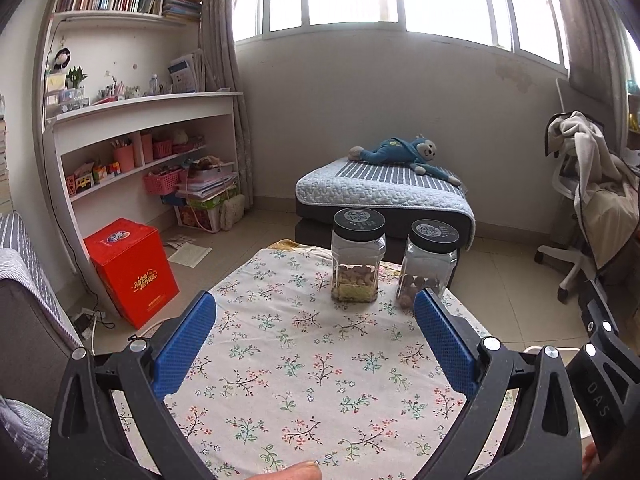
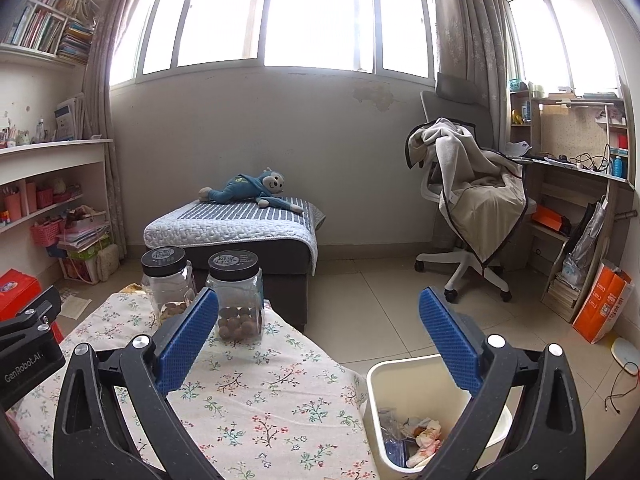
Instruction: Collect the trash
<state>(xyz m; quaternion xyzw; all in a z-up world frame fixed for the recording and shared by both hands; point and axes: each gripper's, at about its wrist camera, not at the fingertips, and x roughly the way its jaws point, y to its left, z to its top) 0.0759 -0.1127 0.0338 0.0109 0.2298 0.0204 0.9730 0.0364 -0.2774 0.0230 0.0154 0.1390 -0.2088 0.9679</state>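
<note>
Left gripper (image 1: 315, 312) above the floral-clothed table (image 1: 304, 360), jaws spread wide and empty. Right gripper (image 2: 319, 308) likewise released and empty, held over the table's right edge and the bin (image 2: 374, 392) standing on the floor just beside it. Trash (image 2: 424, 436) lies inside the bin: crumpled paper and wrappers. Two black-lidded jars (image 1: 358, 256) stand side by side at the table's far end

bright daylight floods a wide window (image 2: 280, 16) framed by grey curtains (image 1: 220, 40). pale tiled floor (image 2: 380, 312), white bookshelves (image 1: 132, 128), a quilted low bed (image 2: 240, 224), and a draped office chair (image 2: 472, 200); wall (image 2: 372, 96) possibly stained.
</note>
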